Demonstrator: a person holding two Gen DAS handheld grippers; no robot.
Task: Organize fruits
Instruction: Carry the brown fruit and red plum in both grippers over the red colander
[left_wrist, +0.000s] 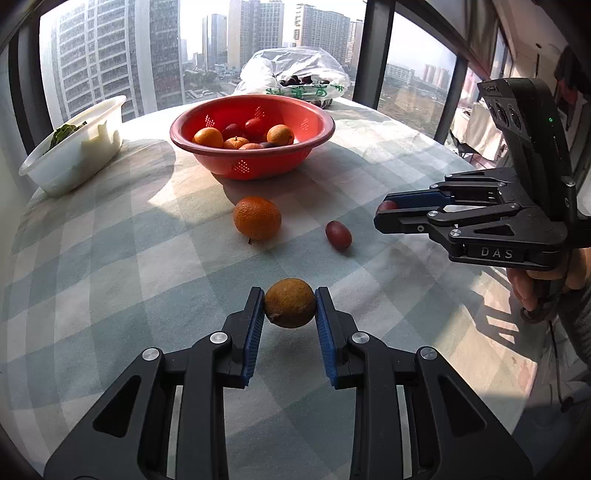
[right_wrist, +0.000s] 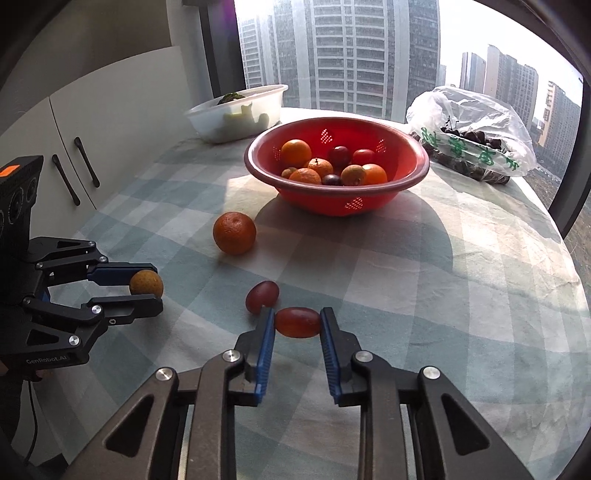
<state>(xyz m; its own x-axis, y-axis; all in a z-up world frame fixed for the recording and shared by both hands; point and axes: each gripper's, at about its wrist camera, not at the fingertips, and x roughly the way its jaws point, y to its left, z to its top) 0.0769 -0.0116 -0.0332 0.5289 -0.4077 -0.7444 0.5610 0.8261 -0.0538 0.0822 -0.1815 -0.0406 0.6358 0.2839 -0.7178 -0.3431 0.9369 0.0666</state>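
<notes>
My left gripper (left_wrist: 290, 304) is shut on a small brownish-yellow fruit (left_wrist: 290, 302) and holds it just above the checked tablecloth; it also shows in the right wrist view (right_wrist: 146, 283). My right gripper (right_wrist: 297, 323) is shut on a red oblong grape tomato (right_wrist: 297, 322), seen from the left wrist view as well (left_wrist: 386, 205). An orange (left_wrist: 257, 218) and a second red grape tomato (left_wrist: 338, 234) lie loose on the cloth between the grippers and the red colander bowl (left_wrist: 255, 168), which holds several oranges and red fruits.
A white tub (left_wrist: 74, 151) with greens stands at the far left. A clear plastic bag (left_wrist: 295, 74) of dark fruit lies behind the bowl by the window. White cabinet doors (right_wrist: 74, 147) stand left of the round table (right_wrist: 480, 277).
</notes>
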